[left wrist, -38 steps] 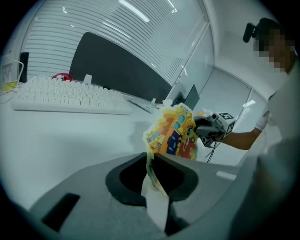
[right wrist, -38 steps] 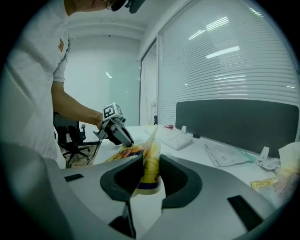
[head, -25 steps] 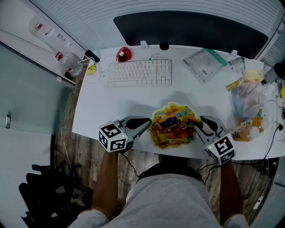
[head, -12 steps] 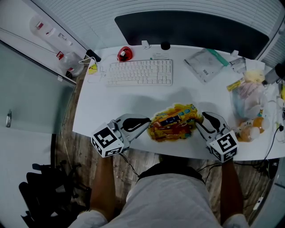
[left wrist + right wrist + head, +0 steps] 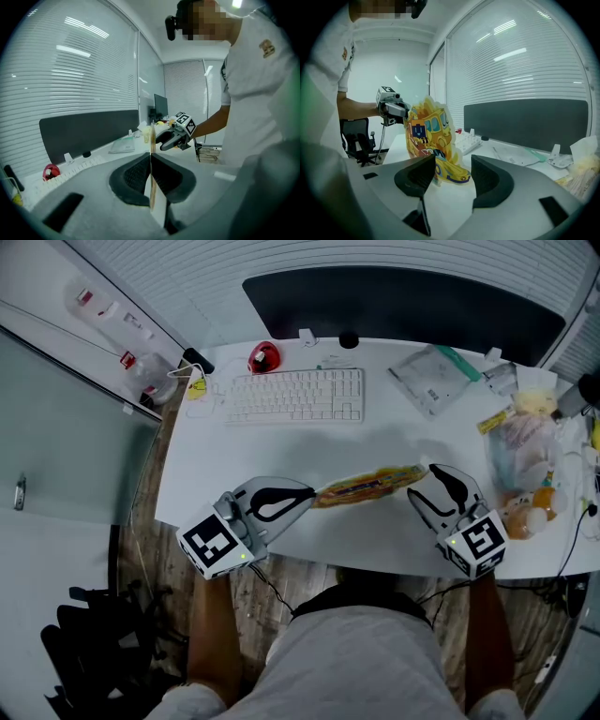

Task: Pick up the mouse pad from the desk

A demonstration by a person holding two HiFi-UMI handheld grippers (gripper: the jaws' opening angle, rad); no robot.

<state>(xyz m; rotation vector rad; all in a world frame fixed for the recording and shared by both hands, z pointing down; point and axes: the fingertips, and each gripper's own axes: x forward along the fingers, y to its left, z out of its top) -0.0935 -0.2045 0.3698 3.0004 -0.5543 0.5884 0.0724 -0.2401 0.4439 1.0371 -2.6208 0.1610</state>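
The mouse pad, a flat pad printed with a yellow cartoon bus, hangs above the white desk, turned on edge so that the head view shows it as a thin strip. My left gripper is shut on its left end; the left gripper view shows the pad edge-on, pinched between the jaws of the left gripper. My right gripper is at the pad's right end, jaws opening. In the right gripper view the pad stands just beyond the right gripper, and neither jaw touches it.
A white keyboard and a red mouse lie at the back of the desk. A clear plastic bag and bags of food fill the right side. A dark partition runs behind the desk.
The pad lay nearly flat on the desk and now stands on edge, lifted by the left gripper, which rose and rolled. The right gripper's jaws have spread off the pad's right edge.
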